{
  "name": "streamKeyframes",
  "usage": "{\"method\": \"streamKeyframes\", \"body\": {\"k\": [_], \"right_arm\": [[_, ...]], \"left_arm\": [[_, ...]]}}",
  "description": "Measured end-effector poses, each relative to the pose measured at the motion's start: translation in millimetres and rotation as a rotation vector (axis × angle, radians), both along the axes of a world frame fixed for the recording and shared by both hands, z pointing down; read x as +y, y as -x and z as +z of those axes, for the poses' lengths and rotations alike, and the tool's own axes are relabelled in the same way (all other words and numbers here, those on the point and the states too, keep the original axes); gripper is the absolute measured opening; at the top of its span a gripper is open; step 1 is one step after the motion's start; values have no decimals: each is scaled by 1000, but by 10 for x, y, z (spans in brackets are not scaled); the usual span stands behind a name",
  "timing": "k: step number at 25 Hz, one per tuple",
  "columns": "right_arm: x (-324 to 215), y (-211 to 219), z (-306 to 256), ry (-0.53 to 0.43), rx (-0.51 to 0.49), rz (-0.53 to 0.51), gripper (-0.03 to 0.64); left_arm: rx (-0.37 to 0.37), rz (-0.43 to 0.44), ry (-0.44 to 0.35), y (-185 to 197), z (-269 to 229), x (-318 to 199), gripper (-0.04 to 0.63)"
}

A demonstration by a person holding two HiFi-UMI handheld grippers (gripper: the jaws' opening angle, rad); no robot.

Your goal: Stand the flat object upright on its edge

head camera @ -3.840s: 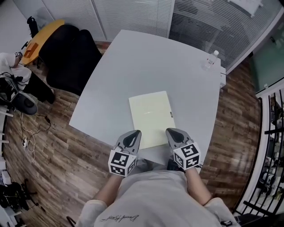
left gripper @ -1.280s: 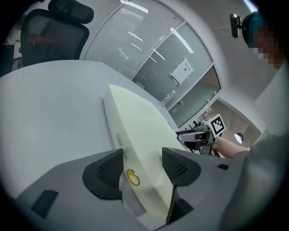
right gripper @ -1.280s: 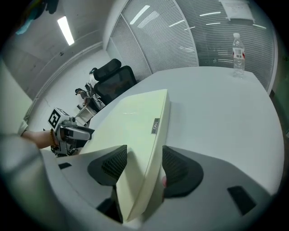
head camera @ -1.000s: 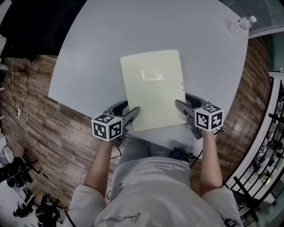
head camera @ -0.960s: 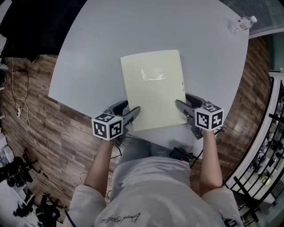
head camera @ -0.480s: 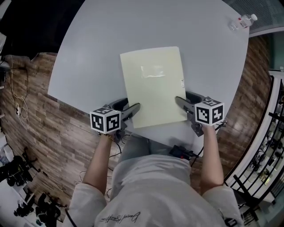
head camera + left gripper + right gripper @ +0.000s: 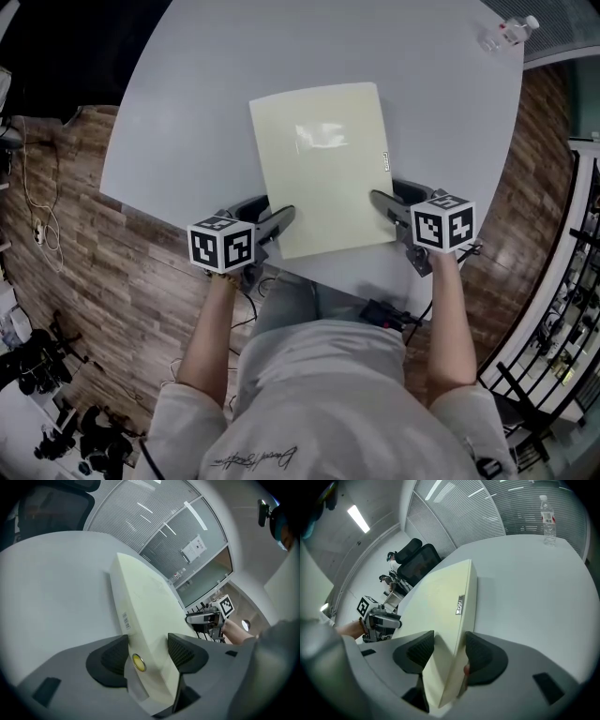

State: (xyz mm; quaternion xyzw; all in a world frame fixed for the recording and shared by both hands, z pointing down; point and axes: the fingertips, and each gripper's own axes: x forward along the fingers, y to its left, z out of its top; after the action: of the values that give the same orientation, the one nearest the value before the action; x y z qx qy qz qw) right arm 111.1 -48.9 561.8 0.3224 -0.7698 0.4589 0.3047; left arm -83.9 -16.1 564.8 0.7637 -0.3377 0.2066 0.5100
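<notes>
Head view from above a person at a pale grey table [image 7: 187,94]: a cream folder [image 7: 319,164] lies flat near the table's close edge, caught at both of its nearer corners. The left gripper [image 7: 272,214] has the near left corner between its jaws, and its own view shows both ribbed pads pressed against the folder, one on the spine side and one on the broad face. The right gripper [image 7: 386,192] straddles the near right corner. Its jaws have just been closing, and in the right gripper view the folder's edge sits between the pads with each one against it. Both sets of jaws stand fairly wide, since the folder they pinch is thick.

Both gripped corners are covered by the fingers in the head view, and the marker cubes hide most of each hand. Whether the near edge has lifted off the table cannot be told. A small label [image 7: 384,161] on the folder's right edge is too small to read. A round yellow stud [image 7: 138,662] shows on the spine between the left jaws. A clear water bottle [image 7: 502,31] stands well apart at the far right corner, partly cut off by the frame.
</notes>
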Motion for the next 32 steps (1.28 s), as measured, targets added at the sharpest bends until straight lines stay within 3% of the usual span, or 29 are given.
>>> {"method": "streamKeyframes", "body": {"k": [13,32], "right_arm": [[-42,-13,-115,-73,27,-3,224],[-215,-10,-431,-171,28,27,221]], "left_arm": [[-57,36,-68,-18,-129,-86,265],[-84,54,-178,-3,-477,-310,262]]}}
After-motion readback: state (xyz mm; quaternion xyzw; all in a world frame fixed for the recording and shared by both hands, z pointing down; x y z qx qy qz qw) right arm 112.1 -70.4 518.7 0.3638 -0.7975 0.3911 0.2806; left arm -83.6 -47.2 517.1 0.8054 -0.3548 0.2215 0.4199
